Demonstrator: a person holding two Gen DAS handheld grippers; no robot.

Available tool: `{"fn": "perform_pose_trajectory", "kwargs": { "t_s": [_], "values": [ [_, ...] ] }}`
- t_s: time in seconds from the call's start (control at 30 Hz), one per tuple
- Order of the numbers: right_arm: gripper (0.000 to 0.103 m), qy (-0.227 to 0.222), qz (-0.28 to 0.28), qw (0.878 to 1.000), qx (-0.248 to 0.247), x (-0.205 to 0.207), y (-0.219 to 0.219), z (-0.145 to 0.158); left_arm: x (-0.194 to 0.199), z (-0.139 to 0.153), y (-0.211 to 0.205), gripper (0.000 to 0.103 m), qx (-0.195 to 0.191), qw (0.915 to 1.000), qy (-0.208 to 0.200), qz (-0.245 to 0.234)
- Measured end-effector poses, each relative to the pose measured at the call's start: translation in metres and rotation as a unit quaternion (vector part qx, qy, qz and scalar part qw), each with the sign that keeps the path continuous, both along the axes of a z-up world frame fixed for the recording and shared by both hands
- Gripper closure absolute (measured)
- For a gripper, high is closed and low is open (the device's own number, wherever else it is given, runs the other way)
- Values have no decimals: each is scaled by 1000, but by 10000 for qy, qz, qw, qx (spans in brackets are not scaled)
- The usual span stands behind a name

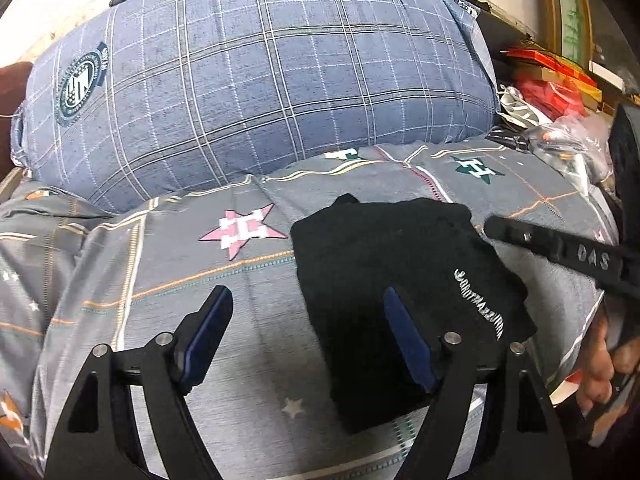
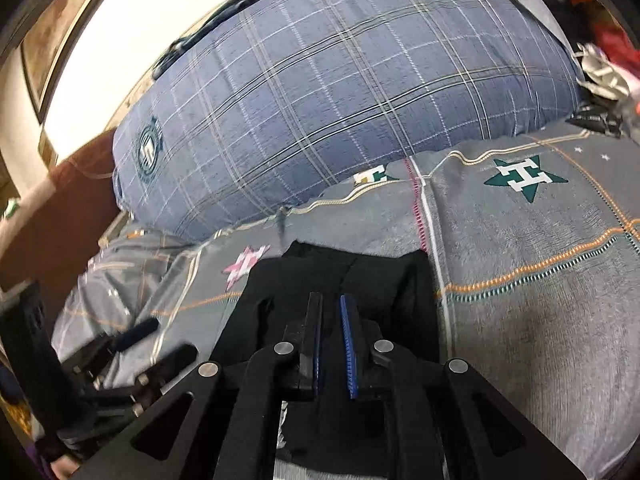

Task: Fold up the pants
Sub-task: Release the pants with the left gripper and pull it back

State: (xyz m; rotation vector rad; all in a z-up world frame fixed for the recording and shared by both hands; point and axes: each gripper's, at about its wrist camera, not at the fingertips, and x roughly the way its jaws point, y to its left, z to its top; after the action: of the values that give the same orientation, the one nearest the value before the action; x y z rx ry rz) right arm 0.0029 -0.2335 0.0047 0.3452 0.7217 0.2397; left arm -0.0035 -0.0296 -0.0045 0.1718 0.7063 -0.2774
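Bedding: grey brushed-cotton bed sheet (image 1: 248, 344), printed with thin orange, teal and cream stitch-pattern lines, small white stars, and larger star emblems bearing a blocky white "H": one pink star (image 1: 242, 230), one green star (image 2: 524, 178).

Backdrop: large rounded quilt bundle (image 1: 260, 80) in blue-grey windowpane check, soft woven texture, carrying a round dark-green crest badge (image 1: 78, 88); its lettering is too small to read.

Side clutter: red packaging and crumpled plastic bags (image 1: 560, 92) at the right edge of the bed, details unclear.

Item: black pants (image 1: 400, 280), matte knit fabric, folded into a compact, roughly rectangular stack lying flat on the sheet near the pink star. White embroidered lettering runs along one edge, seen upside down and not legible.

Left gripper (image 1: 308, 340): black frame, silver pivot pins, blue rubber pads. Jaws spread wide apart, holding nothing; the right-hand pad lies over the near edge of the pants, the other over bare sheet.

Right gripper (image 2: 331, 344): same build, "DAS" moulded in raised letters on one finger as seen from the left wrist view. Jaws drawn nearly together with a narrow slot between the pads, positioned over the folded pants; whether fabric is pinched cannot be told.
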Motion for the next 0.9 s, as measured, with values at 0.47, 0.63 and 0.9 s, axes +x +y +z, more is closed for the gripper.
{"fn": "perform_pose_trajectory", "kwargs": {
  "t_s": [0.47, 0.63, 0.9],
  "values": [
    [86, 743, 84, 9968, -291, 4, 17, -42, 10, -46, -6, 20, 313, 9985, 433, 87],
    [85, 647, 120, 9964, -536, 5, 23, -46, 16, -55, -6, 16, 309, 9978, 580, 71],
    [85, 680, 154, 9975, -137, 2, 8, -33, 10, -42, 14, 11, -224, 9977, 630, 119]
  ]
}}
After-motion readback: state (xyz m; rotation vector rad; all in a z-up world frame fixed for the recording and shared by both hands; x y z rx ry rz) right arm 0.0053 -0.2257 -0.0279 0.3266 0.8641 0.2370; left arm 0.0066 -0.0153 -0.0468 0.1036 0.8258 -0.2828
